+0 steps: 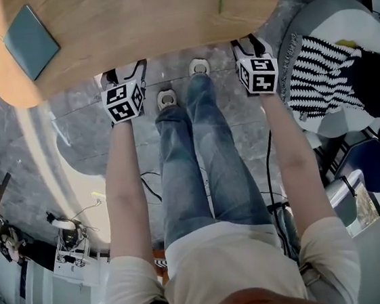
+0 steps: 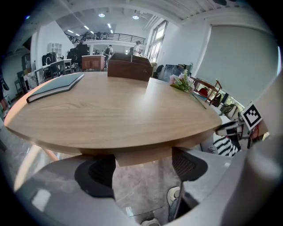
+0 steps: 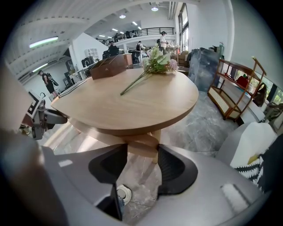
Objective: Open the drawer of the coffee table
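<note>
Both grippers released at the coffee table's near edge.

Left gripper (image 2: 143,172): jaws stood apart, clasping nothing; a pale wood panel (image 2: 141,155) under the tabletop showed in the gap, contact not readable. Right gripper (image 3: 142,170): jaws likewise wide, pale wood underframe pieces (image 3: 142,145) between them. Coffee table (image 1: 140,17): rounded light-wood top, long axis left to right across the head view, long near edge toward the person. On it a grey book (image 1: 29,41) at left, a flower sprig (image 3: 154,62) at right and a brown wooden box (image 2: 130,66) on the far side. In the head view the top overhung both jaw tips and its far edge was cut off. Whether the panel was the drawer front stayed unclear.
</note>
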{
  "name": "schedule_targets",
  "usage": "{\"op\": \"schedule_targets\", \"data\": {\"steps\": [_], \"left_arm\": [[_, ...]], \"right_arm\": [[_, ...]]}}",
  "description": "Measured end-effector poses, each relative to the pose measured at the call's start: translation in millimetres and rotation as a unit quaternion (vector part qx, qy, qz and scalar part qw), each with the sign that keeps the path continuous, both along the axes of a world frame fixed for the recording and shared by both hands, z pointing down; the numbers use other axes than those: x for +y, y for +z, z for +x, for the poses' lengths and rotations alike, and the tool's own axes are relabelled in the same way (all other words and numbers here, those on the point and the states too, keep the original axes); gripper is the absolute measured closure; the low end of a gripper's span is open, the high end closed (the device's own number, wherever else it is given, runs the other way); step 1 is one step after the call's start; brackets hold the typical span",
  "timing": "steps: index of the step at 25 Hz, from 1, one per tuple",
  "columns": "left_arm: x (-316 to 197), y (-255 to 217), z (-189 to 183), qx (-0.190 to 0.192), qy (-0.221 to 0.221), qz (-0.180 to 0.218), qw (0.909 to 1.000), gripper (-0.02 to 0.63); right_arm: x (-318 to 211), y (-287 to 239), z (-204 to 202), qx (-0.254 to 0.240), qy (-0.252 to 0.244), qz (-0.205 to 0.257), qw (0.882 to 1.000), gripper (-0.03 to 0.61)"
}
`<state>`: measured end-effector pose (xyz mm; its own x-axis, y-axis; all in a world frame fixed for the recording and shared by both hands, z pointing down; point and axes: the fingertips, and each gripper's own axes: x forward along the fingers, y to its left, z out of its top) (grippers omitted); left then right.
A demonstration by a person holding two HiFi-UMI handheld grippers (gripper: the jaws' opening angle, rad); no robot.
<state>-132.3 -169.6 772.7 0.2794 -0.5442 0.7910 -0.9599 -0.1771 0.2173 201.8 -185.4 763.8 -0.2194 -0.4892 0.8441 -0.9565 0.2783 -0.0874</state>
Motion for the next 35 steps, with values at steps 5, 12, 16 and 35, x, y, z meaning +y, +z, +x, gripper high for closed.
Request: {"op": "schedule_targets", "data": {"steps": [5, 12, 16, 35], "left_arm": [[0, 0, 1, -0.006, -0.003, -0.01, 0.9999, 0.21], [5, 1, -3, -0.013, -0.006, -0.02, 0.9997, 0.215], [19, 2, 0, -0.016, -0.005, -0.027, 0.9995, 0.216], [93, 2, 3, -0.011, -0.002, -0.025, 0.9996, 0.219]], "right_arm": [[-1, 0, 2, 0.002, 0.0, -0.008, 1.0, 0.367], [2, 1, -1, 0.003, -0.005, -0.018, 1.0, 0.37], [16, 1, 3, 0.003, -0.004, -0.021, 1.0, 0.37], [92, 3, 5, 0.003, 0.004, -0.021, 1.0, 0.37]]}}
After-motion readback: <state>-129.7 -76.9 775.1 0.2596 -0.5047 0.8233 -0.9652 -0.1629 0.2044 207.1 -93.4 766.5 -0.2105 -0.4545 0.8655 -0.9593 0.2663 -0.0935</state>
